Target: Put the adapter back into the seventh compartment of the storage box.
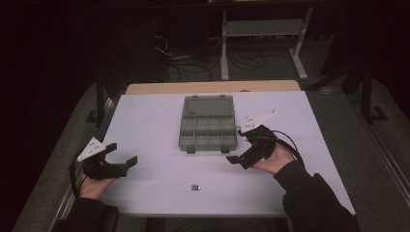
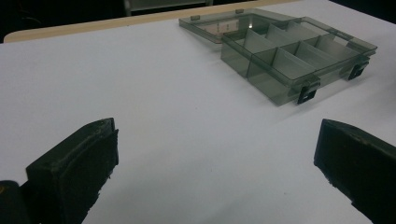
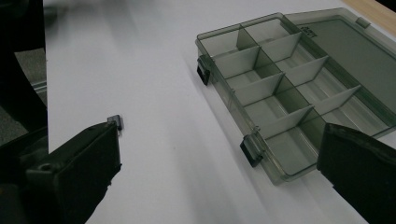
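Note:
An open smoky-grey compartment box [image 1: 208,128] lies at the table's middle, its lid folded flat on the far side and its divided cells bare. A small grey piece [image 1: 196,187] rests alone near the front edge. My left gripper [image 1: 123,153] hovers low at the front left, open and holding nothing. In the left gripper view it [image 2: 215,163] faces the box [image 2: 289,51] across bare table. My right gripper [image 1: 238,145] is open just right of the box's front corner. In its own view this gripper [image 3: 219,168] spans the box's near latch [image 3: 251,148], with the small piece [image 3: 116,122] beside its left jaw.
The white table top [image 1: 154,121] has a wooden strip [image 1: 212,87] along its far edge. Beyond it stand a pale shelf frame [image 1: 263,29] and loose cables [image 1: 183,67] on a dark floor. A dark sleeve [image 1: 314,198] enters at the bottom right.

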Available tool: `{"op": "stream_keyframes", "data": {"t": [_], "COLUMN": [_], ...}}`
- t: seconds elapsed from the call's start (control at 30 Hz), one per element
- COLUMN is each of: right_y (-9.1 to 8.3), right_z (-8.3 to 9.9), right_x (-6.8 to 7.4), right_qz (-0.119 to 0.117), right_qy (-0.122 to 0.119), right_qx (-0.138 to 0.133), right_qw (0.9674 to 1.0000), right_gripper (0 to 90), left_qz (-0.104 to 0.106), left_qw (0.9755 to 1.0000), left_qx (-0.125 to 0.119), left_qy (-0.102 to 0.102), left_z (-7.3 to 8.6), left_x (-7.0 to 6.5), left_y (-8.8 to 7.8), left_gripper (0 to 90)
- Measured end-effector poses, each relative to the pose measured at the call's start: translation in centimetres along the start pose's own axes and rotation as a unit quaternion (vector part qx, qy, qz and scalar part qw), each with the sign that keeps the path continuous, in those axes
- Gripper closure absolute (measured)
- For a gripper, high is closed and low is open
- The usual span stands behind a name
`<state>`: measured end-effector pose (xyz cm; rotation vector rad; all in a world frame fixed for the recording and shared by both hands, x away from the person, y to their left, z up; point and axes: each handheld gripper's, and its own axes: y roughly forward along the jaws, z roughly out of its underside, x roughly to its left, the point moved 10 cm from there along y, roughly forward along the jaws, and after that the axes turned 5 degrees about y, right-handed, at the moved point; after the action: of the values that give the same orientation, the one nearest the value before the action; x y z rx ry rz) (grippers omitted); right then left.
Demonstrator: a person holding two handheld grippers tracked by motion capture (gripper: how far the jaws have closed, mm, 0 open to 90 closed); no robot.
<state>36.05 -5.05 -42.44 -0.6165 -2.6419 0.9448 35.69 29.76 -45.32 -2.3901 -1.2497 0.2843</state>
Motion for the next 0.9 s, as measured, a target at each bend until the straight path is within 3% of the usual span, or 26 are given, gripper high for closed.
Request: {"op": "stream_keyframes", "data": {"t": [0.9], "right_y": [3.3], "right_z": [0.0], "right_x": [2.8], "right_qz": [-0.036], "right_qy": [-0.031], "right_qx": [0.039], "right_qw": [0.9981], "right_gripper": [0.0], "left_qz": [0.002], "left_qw": [1.0000], "left_qx": [-0.001], "left_qy": [0.001], "left_z": [0.0], "left_x": [-0.1], "left_y": [0.0], "left_gripper": [0.0]}}
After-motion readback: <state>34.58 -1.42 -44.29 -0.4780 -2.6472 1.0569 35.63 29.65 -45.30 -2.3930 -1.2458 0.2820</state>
